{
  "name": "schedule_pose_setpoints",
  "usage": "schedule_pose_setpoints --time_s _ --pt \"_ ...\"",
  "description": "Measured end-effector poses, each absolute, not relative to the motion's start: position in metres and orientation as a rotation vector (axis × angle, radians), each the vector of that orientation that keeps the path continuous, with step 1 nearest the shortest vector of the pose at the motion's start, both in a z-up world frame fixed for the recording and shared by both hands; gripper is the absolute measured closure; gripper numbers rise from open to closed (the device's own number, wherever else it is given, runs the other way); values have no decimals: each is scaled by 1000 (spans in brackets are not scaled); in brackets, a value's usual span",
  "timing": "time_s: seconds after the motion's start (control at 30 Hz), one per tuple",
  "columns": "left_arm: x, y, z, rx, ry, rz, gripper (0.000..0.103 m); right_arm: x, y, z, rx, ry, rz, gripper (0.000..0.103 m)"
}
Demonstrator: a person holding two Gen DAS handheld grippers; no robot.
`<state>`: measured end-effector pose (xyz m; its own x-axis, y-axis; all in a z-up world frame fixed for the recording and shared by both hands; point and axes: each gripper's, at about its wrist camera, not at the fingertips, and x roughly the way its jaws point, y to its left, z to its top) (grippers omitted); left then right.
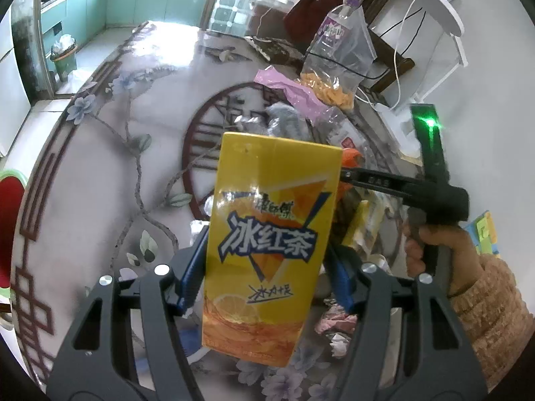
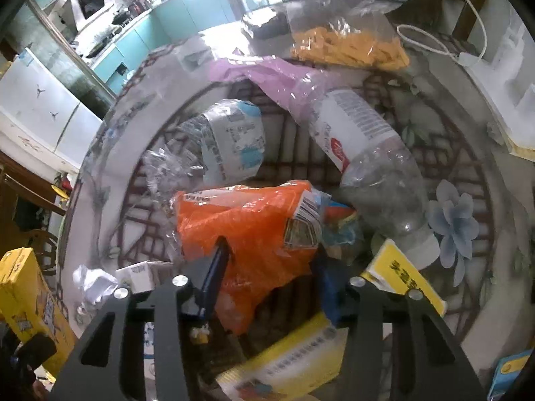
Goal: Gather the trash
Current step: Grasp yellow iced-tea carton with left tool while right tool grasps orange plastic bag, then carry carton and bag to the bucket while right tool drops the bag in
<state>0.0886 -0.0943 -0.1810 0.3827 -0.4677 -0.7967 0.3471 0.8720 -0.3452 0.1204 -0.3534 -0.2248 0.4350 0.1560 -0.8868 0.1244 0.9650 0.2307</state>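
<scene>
**Trash on patterned table: two items gripped**

Left gripper [image 1: 267, 264]: jaws clamped on yellow iced-tea carton [image 1: 267, 244], held upright above table [image 1: 100, 173].

Right gripper [image 2: 271, 267]: jaws closed partway around orange plastic bag [image 2: 247, 224], amid the pile.

Nearby: clear bottle [image 2: 374, 167], crushed bottle [image 2: 230, 140], pink bag [image 2: 267, 77], crumpled paper [image 2: 92, 284].

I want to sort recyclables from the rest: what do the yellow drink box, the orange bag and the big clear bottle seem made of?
Yellow drink box: coated paperboard, probably; glossy print, sharp folded edges.
Orange bag: thin plastic film; crinkled, shiny, partly see-through.
Big clear bottle: transparent plastic, likely PET; dented walls, white printed label and white cap.
</scene>
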Motion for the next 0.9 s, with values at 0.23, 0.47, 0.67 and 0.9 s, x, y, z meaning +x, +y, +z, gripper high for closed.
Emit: schedule_pose_setpoints --time_s 0.23,0.47,0.67,0.9 --pt "76 -83 -159 -107 987 -500 42 88 -340 -166 287 990 20 58" --pt "63 -58 -140 -97 928 -460 42 49 -308 -114 235 855 25 58" --pt "56 -30 -129 -103 898 -417 42 42 -275 -92 193 807 63 58" --pt "52 9 -119 -107 867 -364 42 44 -234 -83 162 798 123 58"
